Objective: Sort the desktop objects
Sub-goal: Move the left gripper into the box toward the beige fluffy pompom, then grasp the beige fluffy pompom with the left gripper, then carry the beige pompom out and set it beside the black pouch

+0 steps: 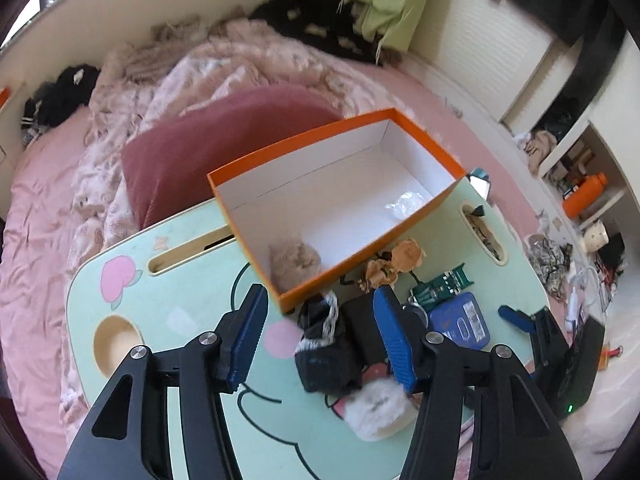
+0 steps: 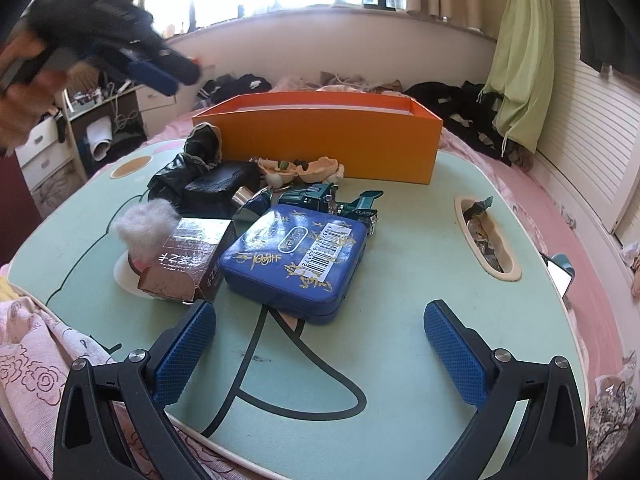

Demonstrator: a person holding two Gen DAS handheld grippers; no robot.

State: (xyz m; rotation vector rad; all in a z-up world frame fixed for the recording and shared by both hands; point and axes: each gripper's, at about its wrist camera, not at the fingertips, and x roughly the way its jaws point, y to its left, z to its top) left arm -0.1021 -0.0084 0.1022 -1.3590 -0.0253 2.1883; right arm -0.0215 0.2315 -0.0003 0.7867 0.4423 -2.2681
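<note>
Orange box (image 1: 416,148) sits at the far edge of the green lap table (image 2: 400,320); a beige furry item (image 1: 294,262) lies inside. Left gripper (image 1: 320,340) hangs above the clutter, jaws apart, empty. Right gripper (image 2: 320,356) wide apart, empty, near the blue tin (image 2: 296,256).

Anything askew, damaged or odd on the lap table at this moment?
Yes. The brown carton lies tipped on its side, its end flap open, leaning on the blue tin. The orange box overhangs the table's far edge. Nothing looks spilled.
</note>
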